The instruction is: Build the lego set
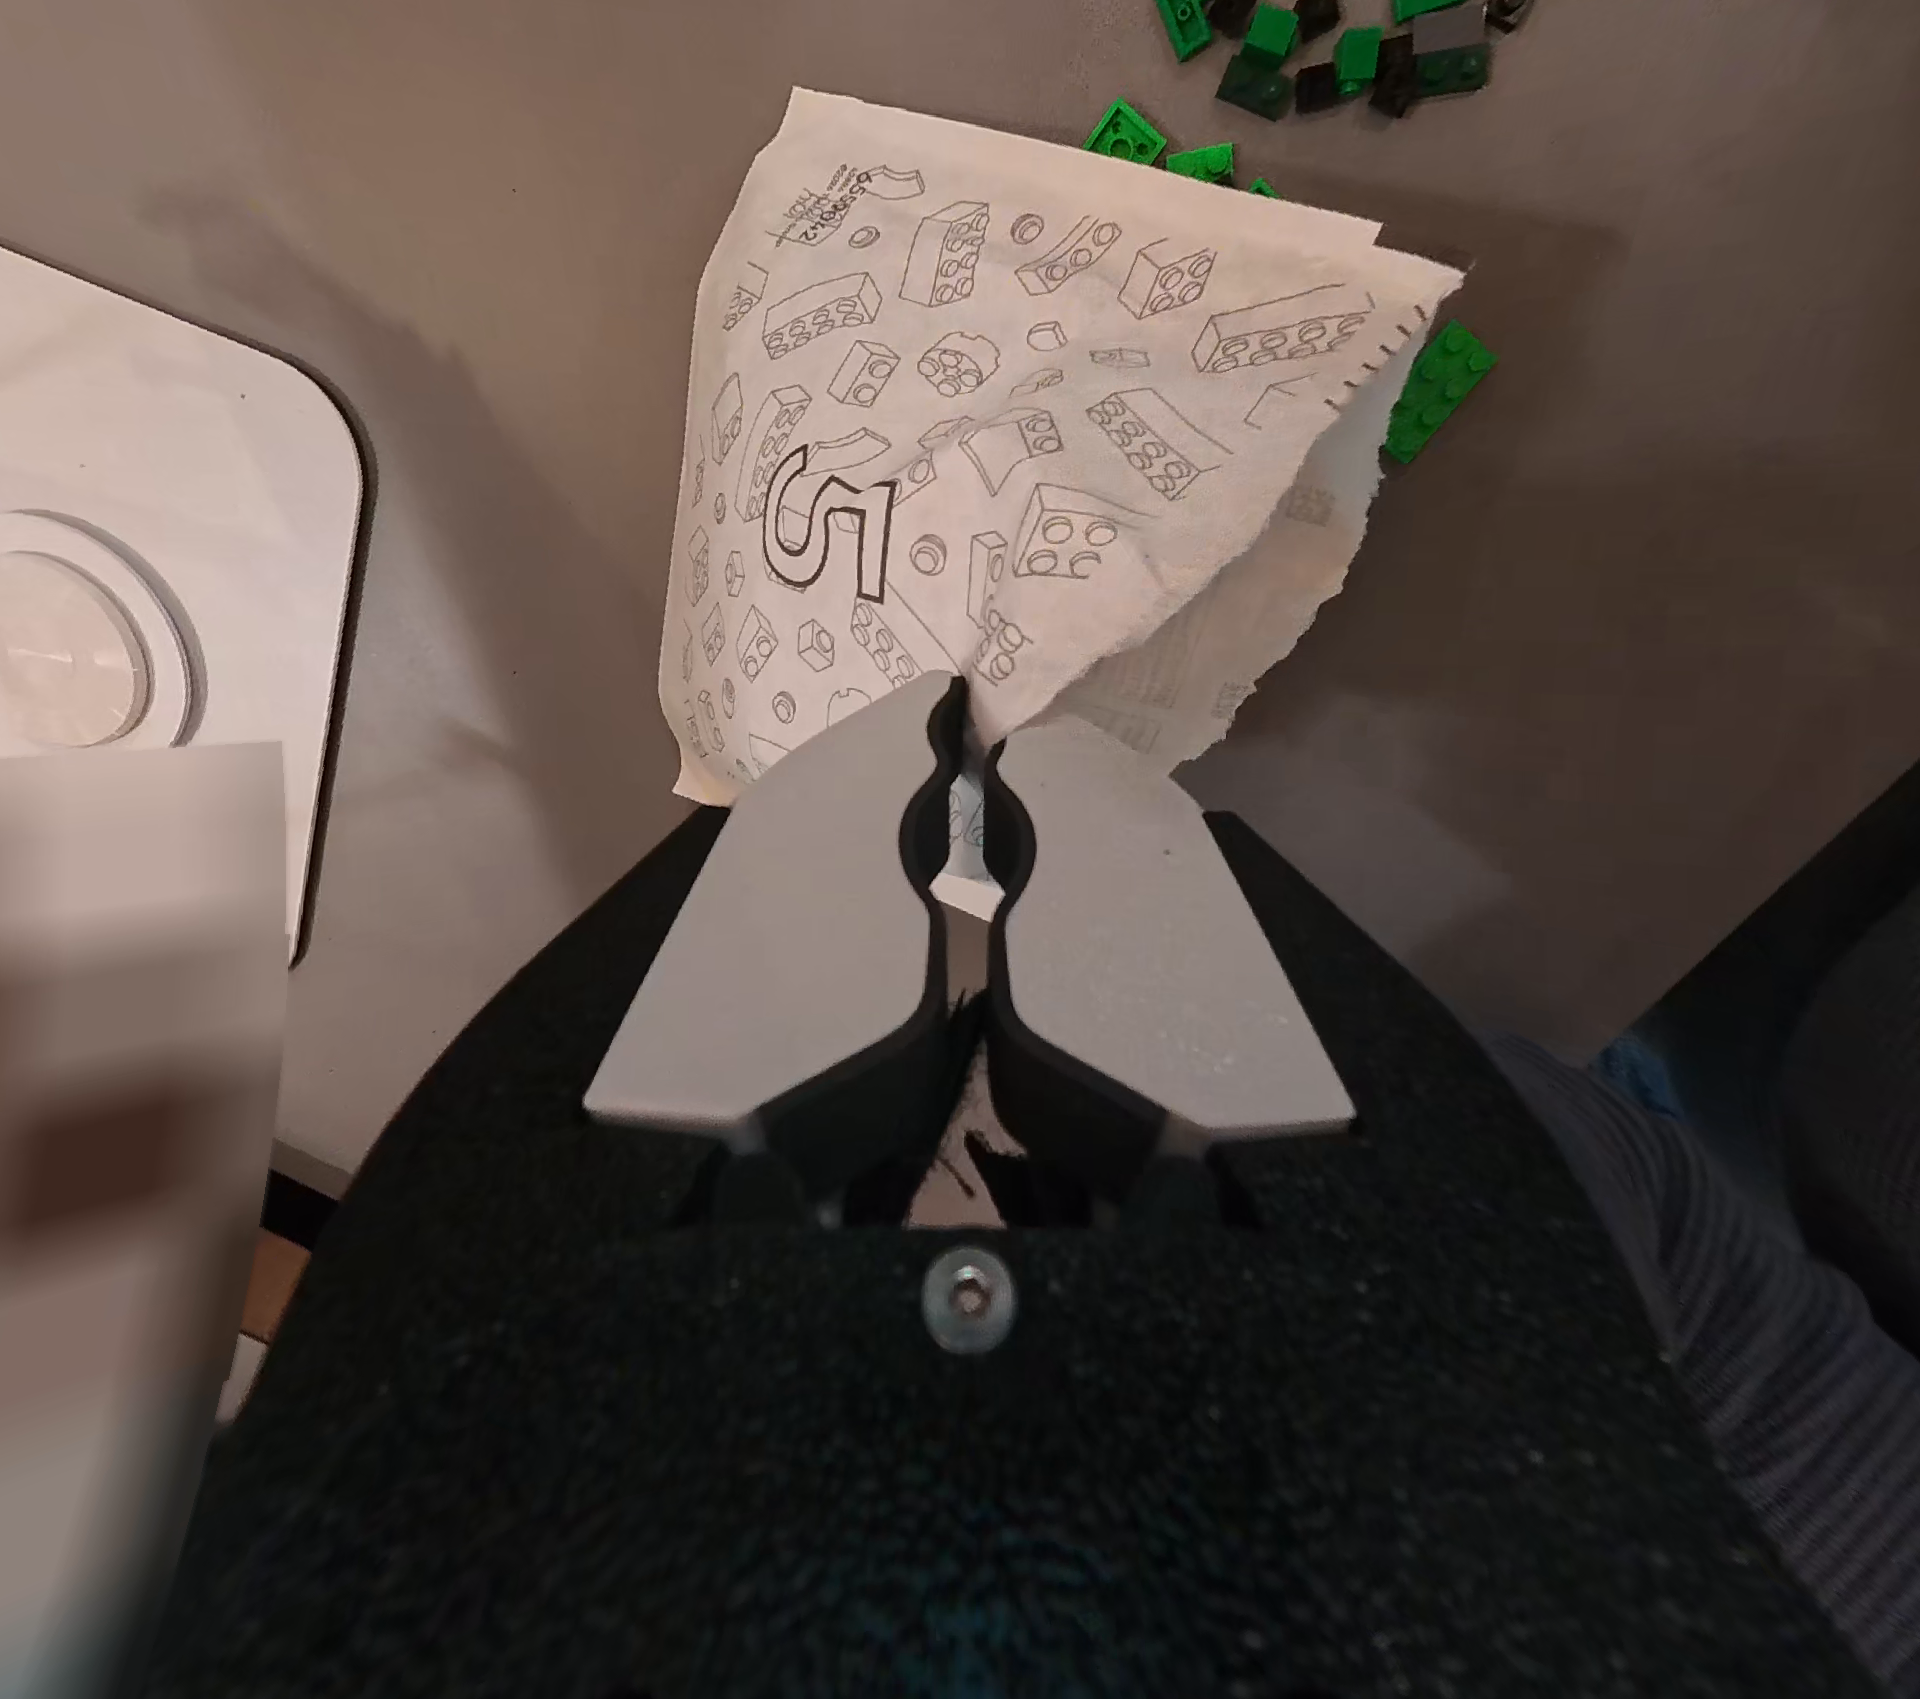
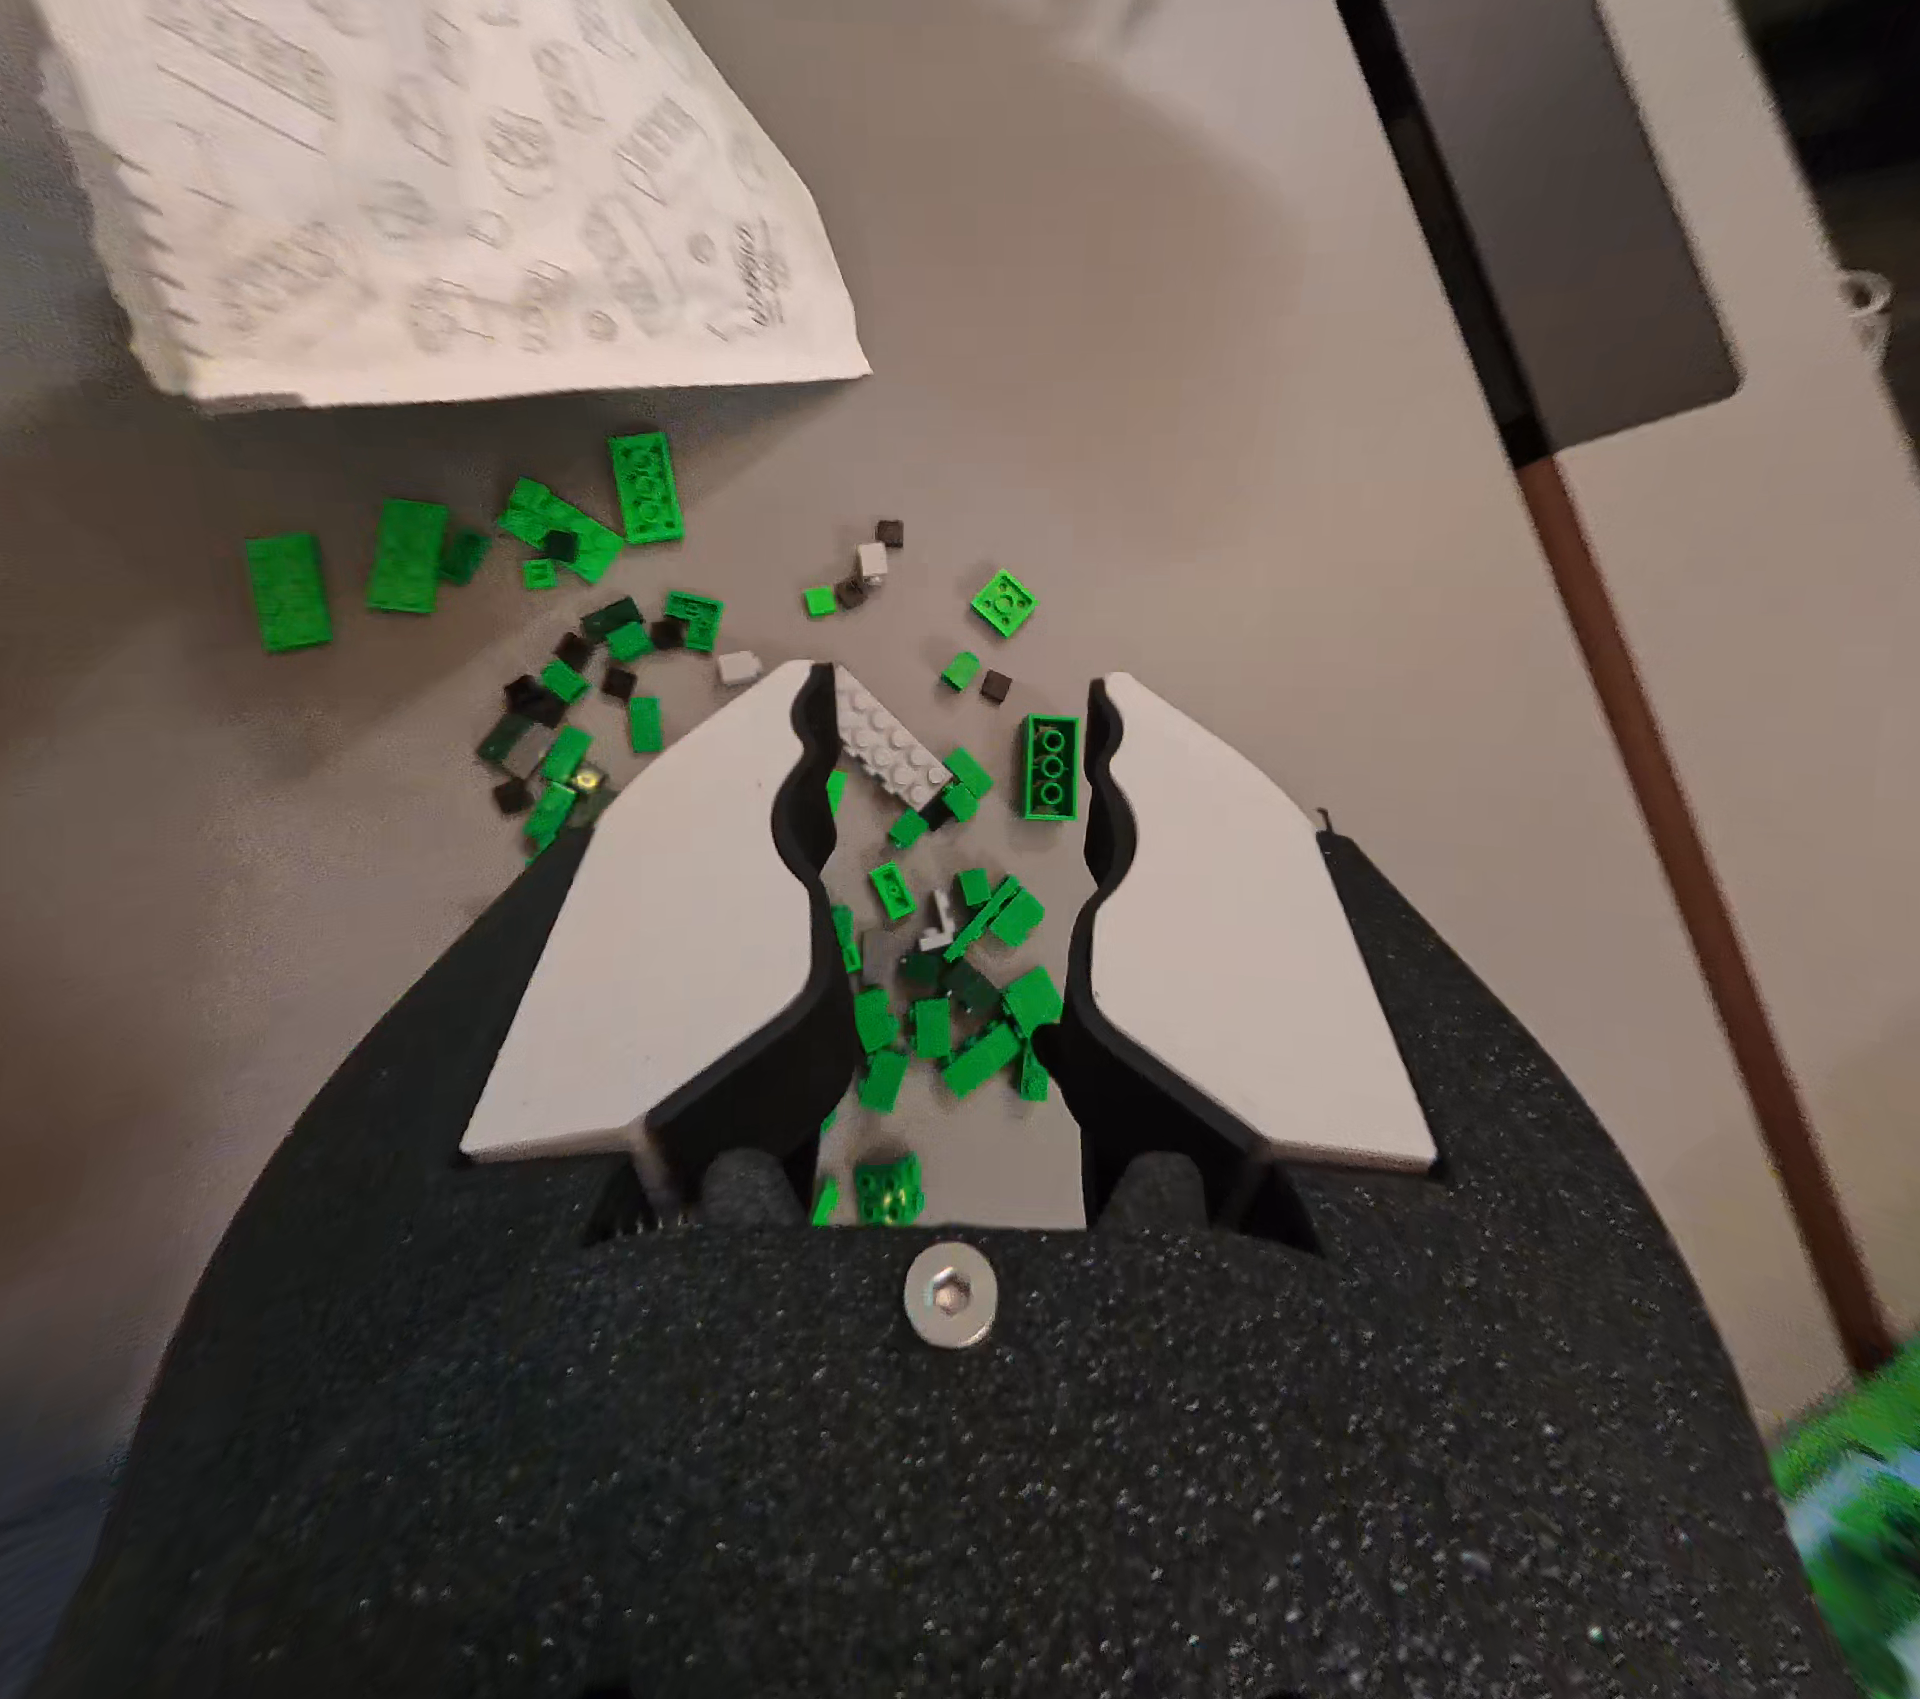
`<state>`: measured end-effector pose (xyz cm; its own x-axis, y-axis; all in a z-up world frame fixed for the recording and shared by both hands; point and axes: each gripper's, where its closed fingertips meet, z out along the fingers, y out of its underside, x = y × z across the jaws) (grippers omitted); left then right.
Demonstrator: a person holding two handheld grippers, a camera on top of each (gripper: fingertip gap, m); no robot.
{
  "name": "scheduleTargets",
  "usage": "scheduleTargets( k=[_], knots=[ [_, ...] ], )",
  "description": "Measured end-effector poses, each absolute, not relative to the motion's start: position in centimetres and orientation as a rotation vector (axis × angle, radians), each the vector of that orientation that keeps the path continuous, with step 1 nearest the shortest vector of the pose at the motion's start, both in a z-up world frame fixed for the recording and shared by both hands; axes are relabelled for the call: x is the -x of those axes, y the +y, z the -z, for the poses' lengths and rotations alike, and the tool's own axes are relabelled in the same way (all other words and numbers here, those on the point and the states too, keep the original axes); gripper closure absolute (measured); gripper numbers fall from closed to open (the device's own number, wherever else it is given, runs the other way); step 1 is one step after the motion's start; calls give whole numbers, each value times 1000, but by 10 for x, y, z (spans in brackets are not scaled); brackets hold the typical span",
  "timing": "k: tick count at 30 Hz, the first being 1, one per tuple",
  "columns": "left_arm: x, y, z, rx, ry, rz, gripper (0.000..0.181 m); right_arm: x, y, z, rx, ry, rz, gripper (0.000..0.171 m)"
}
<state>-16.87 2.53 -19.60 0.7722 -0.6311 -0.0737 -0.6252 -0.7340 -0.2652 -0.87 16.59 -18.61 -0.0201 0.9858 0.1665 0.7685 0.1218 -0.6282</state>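
Green, black and grey bricks (image 2: pixel 935 953) lay scattered on the grey table (image 1: pixel 468 91) beside a white device (image 1: pixel 156 506). Blur smeared the bag's print in my right view. My left gripper (image 1: pixel 966 714) pinched the torn paper bag (image 1: pixel 935 423); my right gripper (image 2: pixel 961 683) hung spread above the bricks.

Prob. office/home desk: grey tabletop (image 1: pixel 520 91), white device (image 1: pixel 156 506).

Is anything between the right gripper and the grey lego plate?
Nothing visible blocks it. The right gripper is open above the loose bricks, and the grey plate lies uncovered between its fingers, with small green pieces touching its near end.
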Motion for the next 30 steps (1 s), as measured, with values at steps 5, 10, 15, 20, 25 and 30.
scheduleTargets(
  k=[5,10,15,20,25,30],
  knots=[
    [169,25,196,2688,977,40,181,6,137,158,1603,-1877,-347,127],
    [169,23,194,2680,981,45,181,12,125,147,1539,-1884,-344,129],
    [172,21,192,2669,963,60,181,27,124,140,1471,-1858,-371,129],
    [175,18,192,2673,941,105,181,56,135,102,1347,-1669,-346,129],
    [172,6,204,2714,936,105,180,72,136,78,1307,-1527,-533,136],
    [167,-11,219,2687,1022,16,171,65,152,97,1372,-1564,-565,136]
  ],
)
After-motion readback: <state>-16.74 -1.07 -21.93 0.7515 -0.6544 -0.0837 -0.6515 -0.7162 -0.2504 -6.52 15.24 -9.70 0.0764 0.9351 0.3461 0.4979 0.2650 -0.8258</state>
